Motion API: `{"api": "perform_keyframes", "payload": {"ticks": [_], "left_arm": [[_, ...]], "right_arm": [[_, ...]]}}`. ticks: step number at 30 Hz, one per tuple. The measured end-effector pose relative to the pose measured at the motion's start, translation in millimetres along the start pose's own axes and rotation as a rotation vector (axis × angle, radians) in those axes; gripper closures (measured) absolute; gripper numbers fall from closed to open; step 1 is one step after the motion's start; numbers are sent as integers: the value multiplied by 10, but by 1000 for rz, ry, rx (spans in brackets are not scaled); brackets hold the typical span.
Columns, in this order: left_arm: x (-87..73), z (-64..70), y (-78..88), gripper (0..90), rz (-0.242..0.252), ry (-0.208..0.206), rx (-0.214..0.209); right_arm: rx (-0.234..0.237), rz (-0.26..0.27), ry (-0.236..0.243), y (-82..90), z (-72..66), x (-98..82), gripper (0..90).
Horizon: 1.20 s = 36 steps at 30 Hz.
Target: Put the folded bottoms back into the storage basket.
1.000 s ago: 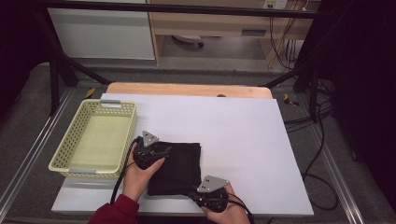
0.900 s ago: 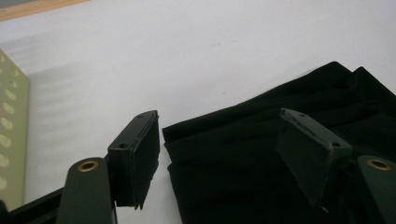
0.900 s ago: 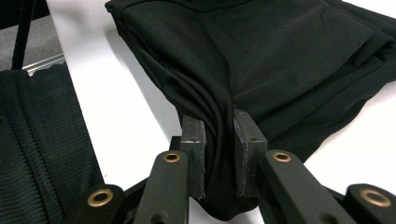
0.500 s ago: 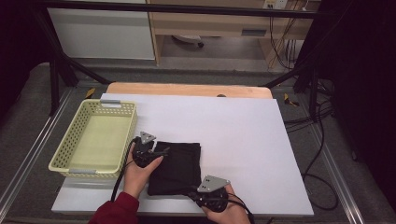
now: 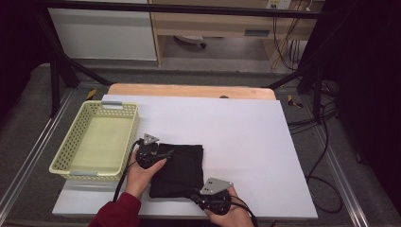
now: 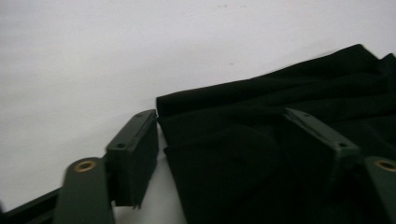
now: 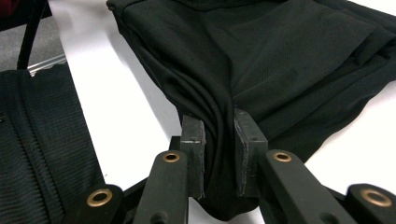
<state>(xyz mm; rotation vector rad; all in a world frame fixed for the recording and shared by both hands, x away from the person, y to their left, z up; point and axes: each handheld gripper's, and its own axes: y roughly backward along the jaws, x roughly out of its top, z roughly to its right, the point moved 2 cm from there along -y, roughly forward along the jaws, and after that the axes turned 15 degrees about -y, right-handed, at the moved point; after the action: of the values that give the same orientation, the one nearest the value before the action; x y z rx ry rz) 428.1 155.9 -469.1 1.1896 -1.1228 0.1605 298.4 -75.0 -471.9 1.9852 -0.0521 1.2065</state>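
Folding half done: black cloth (image 5: pixel 177 168) lies folded on white tabletop (image 5: pixel 246 142) beside yellow basket (image 5: pixel 97 142). Right tool (image 7: pixel 218 154) clenched on near corner; left tool (image 6: pixel 224 154), jaws just narrowing, straddles far corner ungripped. Basketing left.

Tongs (image 7: pixel 219 156) at bottom centre, pinched tight on a bunched fold of black cloth (image 7: pixel 280 56) spreading across upper right; white desk (image 7: pixel 121 112) at left, ribbed black fabric (image 7: pixel 42 154) lower left.
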Motion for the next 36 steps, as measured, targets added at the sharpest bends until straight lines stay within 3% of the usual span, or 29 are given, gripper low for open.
{"api": "perform_keyframes", "payload": {"ticks": [4,6,11,21,36], "left_arm": [[11,29,-5,427,12,0,-34],[15,51,-10,537,24,16,-82],[22,71,-10,686,31,19,-119],[100,108,76,739,26,-46,-95],[454,199,283,748,70,-136,-91]], "right_arm": [[2,1,-2,-2,1,0,769],[3,1,-3,-2,2,0,768],[4,2,-5,-3,5,-2,769],[0,6,-4,10,0,17,776],[-5,39,3,145,36,198,782]]}}
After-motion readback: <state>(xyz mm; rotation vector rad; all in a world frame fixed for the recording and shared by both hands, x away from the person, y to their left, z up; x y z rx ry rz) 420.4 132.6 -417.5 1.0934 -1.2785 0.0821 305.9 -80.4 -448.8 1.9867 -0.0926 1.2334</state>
